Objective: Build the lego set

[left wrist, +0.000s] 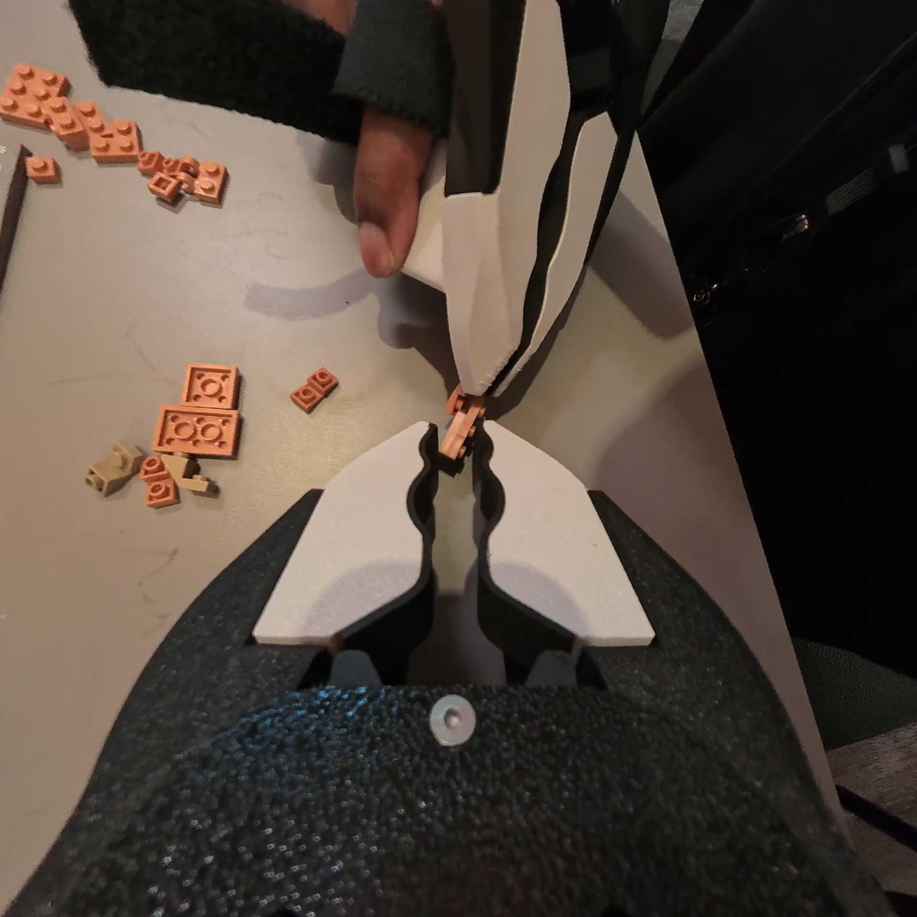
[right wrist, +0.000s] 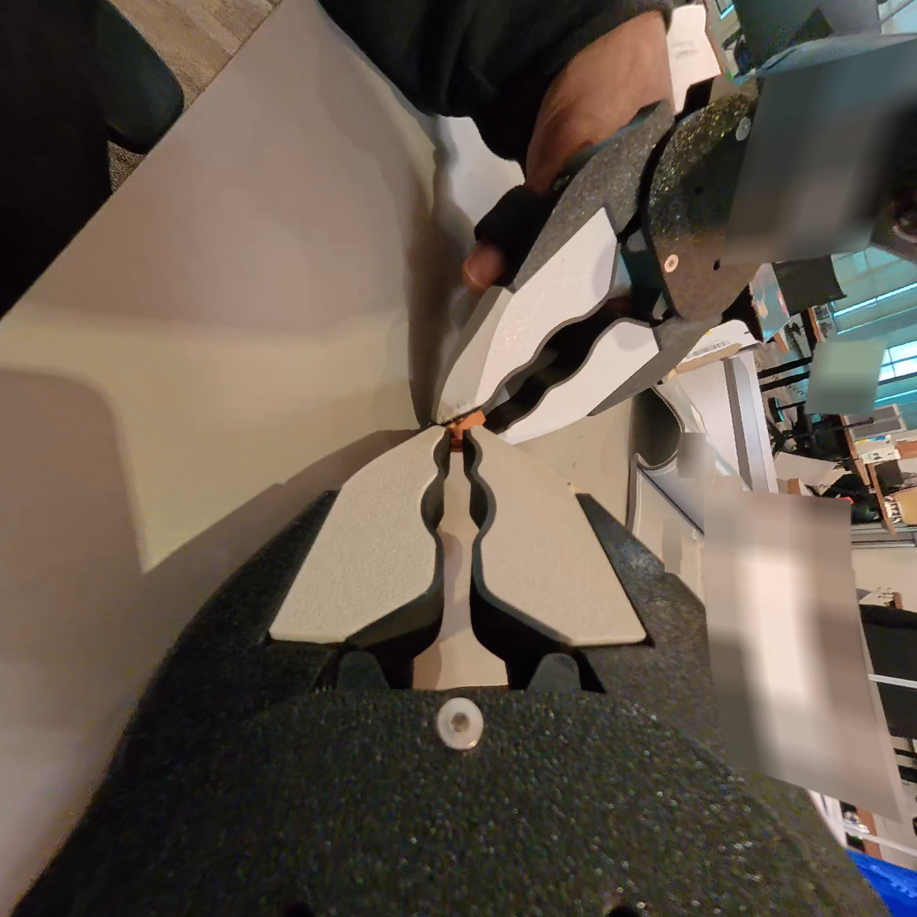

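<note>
In the left wrist view my left gripper is shut on a narrow copper-coloured plate and holds it on edge above the grey table. My right gripper comes down from above, tip to tip with the left one. It is shut on a small copper-coloured piece that touches the upper end of the plate. In the right wrist view my right gripper pinches a thin copper piece. The left gripper meets it from the upper right with copper showing between its tips.
Loose copper bricks lie at the far left, with two upturned plates, tan pieces and a small two-stud plate nearer. The table's edge runs close on the right. A person's thumb rests on the right gripper. Both grippers' tips are close together, under 4 cm apart.
</note>
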